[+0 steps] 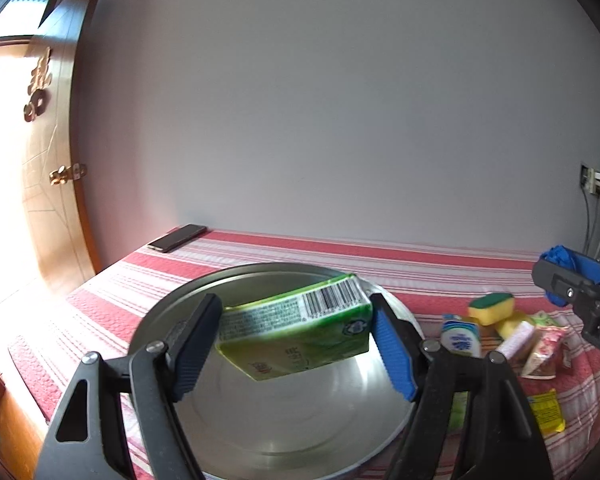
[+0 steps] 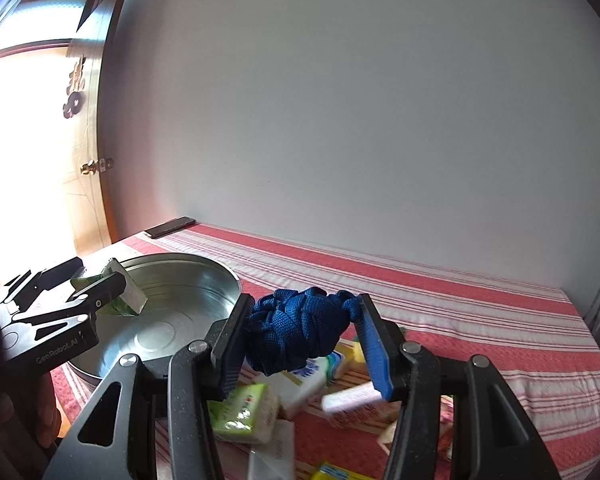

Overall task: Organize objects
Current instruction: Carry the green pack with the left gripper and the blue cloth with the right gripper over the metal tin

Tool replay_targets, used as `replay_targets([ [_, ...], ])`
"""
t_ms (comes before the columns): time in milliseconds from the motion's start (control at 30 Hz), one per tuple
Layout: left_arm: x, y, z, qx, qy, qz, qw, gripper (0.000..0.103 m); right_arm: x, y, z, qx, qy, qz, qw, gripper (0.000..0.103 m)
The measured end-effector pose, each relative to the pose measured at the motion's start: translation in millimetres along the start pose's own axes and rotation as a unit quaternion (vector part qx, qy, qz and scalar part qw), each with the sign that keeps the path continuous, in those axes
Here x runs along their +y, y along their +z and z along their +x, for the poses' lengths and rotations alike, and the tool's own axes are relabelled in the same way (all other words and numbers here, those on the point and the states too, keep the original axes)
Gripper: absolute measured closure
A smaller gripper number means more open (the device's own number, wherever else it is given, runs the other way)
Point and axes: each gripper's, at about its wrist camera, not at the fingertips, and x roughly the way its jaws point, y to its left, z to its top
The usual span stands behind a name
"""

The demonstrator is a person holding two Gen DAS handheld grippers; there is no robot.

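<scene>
Two things are in our grip: the left gripper (image 1: pixel 296 344) clamps a green carton (image 1: pixel 296 336) above the metal pan (image 1: pixel 284 432); the right gripper (image 2: pixel 300 344) clamps a blue cloth bundle (image 2: pixel 300 330) above the pile. Next, we'd lower the carton and let go.

"GenRobot.AI" on left hand-held gripper (image 2: pixel 94 286)
</scene>
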Motion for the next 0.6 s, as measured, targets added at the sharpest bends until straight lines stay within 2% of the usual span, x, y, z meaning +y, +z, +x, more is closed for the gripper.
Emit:
replay_targets([
  [600,43.8,3.8,26.5,0.041,0.032,-0.001,0.9986,0.028,51.5,31.8,53.9,0.032,0.050,-0.029,0.998,0.049],
])
